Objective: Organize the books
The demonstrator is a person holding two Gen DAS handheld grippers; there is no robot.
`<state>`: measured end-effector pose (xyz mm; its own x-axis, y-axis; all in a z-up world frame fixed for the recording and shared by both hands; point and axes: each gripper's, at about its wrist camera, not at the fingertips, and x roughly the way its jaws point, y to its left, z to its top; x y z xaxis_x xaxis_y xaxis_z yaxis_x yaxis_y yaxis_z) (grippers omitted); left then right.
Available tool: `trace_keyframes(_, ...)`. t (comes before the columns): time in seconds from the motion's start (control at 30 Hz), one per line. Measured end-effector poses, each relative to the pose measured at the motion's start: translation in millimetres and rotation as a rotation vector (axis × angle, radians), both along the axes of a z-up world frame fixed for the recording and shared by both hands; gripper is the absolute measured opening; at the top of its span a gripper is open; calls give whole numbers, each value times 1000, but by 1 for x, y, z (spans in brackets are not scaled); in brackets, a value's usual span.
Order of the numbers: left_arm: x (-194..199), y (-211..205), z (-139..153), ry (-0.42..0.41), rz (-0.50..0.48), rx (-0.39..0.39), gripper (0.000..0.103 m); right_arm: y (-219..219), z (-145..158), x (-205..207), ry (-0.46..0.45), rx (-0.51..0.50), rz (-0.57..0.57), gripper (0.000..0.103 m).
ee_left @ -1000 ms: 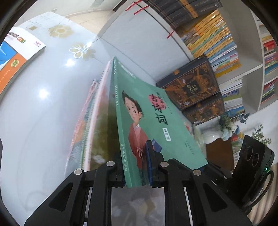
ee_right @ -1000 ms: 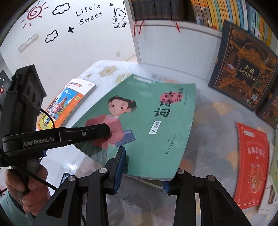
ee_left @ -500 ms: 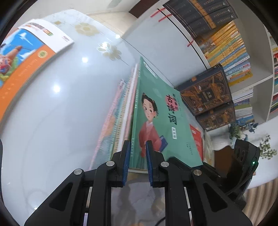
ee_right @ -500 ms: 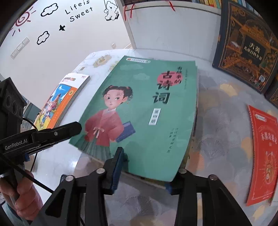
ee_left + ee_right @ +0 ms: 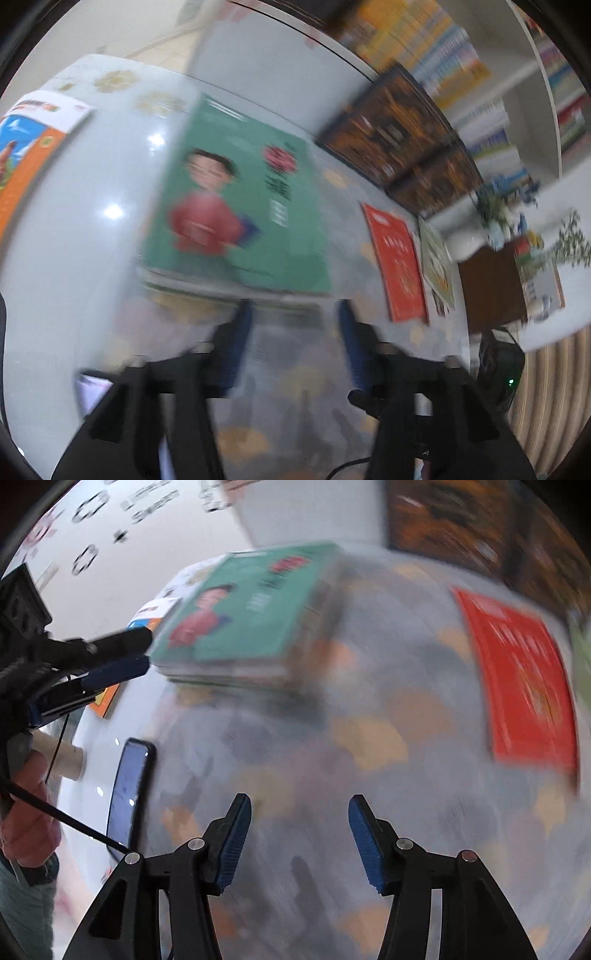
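Both views are blurred, so I read only the coarse layout. My left hand-held gripper [image 5: 293,314] has its jaws spread wide with nothing between them, just short of the near edge of the green book [image 5: 236,206]. That book lies flat on top of a small stack of books [image 5: 236,674], toward the far left part of the tabletop [image 5: 369,775]. My right hand-held gripper [image 5: 300,834] is also spread apart and empty, over bare patterned tabletop. A red book [image 5: 521,686] lies flat toward the right edge, well apart from the stack. An orange book [image 5: 26,155] sits by the left edge. A phone [image 5: 127,797] lies near the front left.
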<state>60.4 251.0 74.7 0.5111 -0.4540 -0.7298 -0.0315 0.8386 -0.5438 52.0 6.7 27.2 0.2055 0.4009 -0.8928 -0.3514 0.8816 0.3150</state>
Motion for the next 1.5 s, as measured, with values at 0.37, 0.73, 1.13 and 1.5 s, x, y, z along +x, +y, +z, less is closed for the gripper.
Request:
trace_keyframes(0.37,9,-191,6,36,-222,88,62,-200,14,-14,-11,79,-294,53)
trace_keyframes(0.73,76,-349,18,-54,-348,152,76,-352,19,8,-51,78,-509,53)
trace_keyframes(1.13,181,-408,-23,-22,-396,187,63,-399,8,117,-119,54,-571,53)
trace_keyframes(1.5,212,-431,-51,-18,-385,272,66,-399,-24,177,-63,59,-585,53)
